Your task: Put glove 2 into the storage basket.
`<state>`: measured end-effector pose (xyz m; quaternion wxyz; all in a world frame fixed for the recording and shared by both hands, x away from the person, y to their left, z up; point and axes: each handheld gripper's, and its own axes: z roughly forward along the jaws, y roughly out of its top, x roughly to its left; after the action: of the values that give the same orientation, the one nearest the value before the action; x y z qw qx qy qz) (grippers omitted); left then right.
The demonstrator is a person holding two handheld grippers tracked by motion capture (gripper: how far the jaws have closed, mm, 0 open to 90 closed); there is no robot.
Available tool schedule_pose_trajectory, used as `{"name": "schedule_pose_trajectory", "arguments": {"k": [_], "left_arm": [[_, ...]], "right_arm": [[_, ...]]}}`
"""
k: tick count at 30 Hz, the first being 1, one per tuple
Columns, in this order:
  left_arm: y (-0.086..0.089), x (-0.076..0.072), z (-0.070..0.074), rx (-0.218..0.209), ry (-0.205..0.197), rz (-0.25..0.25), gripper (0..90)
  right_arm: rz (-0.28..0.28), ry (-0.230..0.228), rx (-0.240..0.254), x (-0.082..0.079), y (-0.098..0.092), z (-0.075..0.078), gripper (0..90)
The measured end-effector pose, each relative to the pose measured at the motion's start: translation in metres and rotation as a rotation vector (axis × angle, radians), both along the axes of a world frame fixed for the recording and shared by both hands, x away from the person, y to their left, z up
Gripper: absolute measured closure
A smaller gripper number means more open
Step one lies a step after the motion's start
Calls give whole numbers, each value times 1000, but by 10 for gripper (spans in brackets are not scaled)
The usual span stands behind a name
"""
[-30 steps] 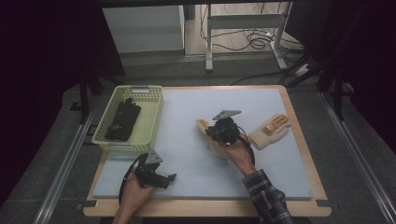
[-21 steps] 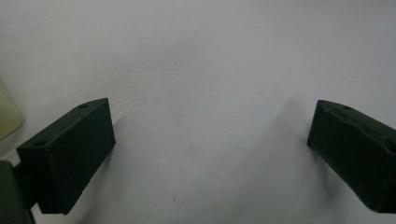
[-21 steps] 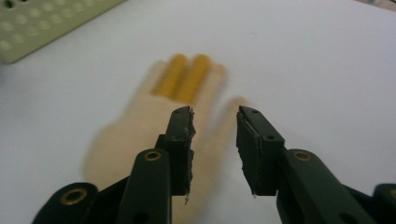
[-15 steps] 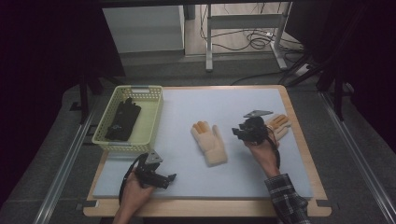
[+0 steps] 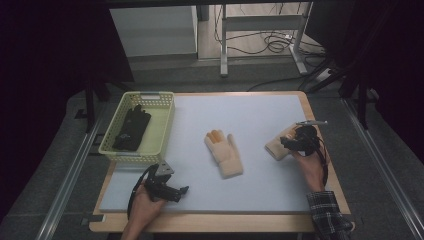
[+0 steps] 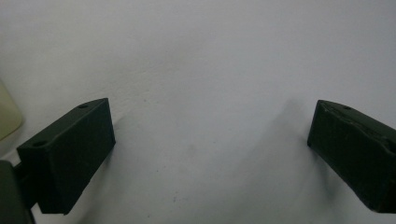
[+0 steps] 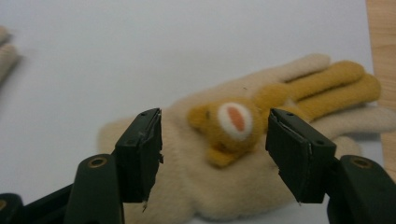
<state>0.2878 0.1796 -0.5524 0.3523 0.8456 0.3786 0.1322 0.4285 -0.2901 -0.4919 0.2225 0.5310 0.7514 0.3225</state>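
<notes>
Right gripper (image 5: 292, 143) over beige glove (image 7: 243, 154), partly covering it.
Jaws, just opening, were apart; left gripper (image 5: 176, 192) open; second glove (image 5: 224, 152) lay mid-mat.

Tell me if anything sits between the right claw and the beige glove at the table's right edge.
Nothing visible does. The right claw hangs just over the glove, its jaws spread on either side of the glove's bear patch and not pressing on it. The other glove lies apart at mid-table.
</notes>
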Motion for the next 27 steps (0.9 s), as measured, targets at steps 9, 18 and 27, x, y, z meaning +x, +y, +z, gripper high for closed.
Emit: {"name": "schedule_pose_trajectory", "arguments": {"k": [9,18,27], "left_arm": [[0,0,0,-1,-1,0,8],[0,0,0,-1,0,0,9],[0,0,0,0,0,0,9]], "right_arm": [[-57,-14,-74,19,5,-25,517],[42,-76,-47,1,5,-3,616],[244,-126,-23,-27,28,32,611]]}}
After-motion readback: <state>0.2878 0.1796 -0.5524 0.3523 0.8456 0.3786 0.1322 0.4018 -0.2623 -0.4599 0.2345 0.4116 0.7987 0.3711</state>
